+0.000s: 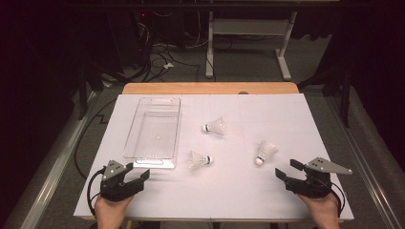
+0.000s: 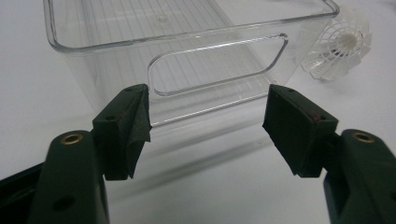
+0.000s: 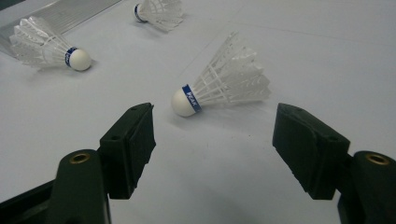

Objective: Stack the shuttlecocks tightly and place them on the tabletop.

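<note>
Just ahead of the right gripper [image 1: 283,170], between its spread, empty jaws, a shuttlecock [image 3: 219,87] lies on its side on the white table [image 1: 286,119], cork end nearest, feathers fanned away. The left gripper [image 1: 138,172] also stands released, facing the end wall of the clear bin [image 2: 187,56] just beyond its tips. Two more shuttlecocks [image 1: 199,160] [image 1: 214,127] lie farther off. A grasp across the feathers would likely crush them; closing on the round cork could squirt it sideways, since it rolls freely.
</note>
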`<state>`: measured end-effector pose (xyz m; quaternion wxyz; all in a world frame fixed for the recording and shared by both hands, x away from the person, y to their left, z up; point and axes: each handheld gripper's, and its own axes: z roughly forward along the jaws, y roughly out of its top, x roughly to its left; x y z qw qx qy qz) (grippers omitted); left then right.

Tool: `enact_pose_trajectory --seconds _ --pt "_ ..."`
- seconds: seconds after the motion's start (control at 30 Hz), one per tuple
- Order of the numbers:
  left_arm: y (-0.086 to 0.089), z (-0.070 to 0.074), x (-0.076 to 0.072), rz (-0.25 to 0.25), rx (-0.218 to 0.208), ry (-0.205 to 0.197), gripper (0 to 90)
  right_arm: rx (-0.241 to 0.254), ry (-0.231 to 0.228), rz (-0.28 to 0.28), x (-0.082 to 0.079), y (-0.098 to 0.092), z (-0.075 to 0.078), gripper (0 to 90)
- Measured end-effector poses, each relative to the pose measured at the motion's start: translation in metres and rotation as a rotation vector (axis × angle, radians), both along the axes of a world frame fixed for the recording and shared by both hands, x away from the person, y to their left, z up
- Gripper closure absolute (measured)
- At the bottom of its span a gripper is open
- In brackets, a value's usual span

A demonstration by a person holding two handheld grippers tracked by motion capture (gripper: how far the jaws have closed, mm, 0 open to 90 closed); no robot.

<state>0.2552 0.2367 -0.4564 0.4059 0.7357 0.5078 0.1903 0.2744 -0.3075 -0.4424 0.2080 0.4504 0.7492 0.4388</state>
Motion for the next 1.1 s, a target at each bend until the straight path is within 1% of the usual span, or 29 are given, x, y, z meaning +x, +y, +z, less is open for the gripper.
enact_pose_trajectory --seconds 0.17,0.33,0.83,1.1 --pt "0.000 0.000 0.000 0.000 0.001 0.002 32.5 0.010 0.008 0.001 0.001 0.002 0.000 30.2" --pt "0.000 0.000 0.000 -0.002 0.002 0.003 32.5 0.003 0.007 0.010 0.002 0.004 0.000 30.4" --pt "0.000 0.000 0.000 -0.003 0.000 0.003 32.4 -0.016 0.004 0.013 0.007 0.011 0.001 30.3" --pt "0.000 0.000 0.000 -0.001 0.000 0.001 32.4 -0.012 -0.005 0.008 0.011 0.014 0.004 30.0"
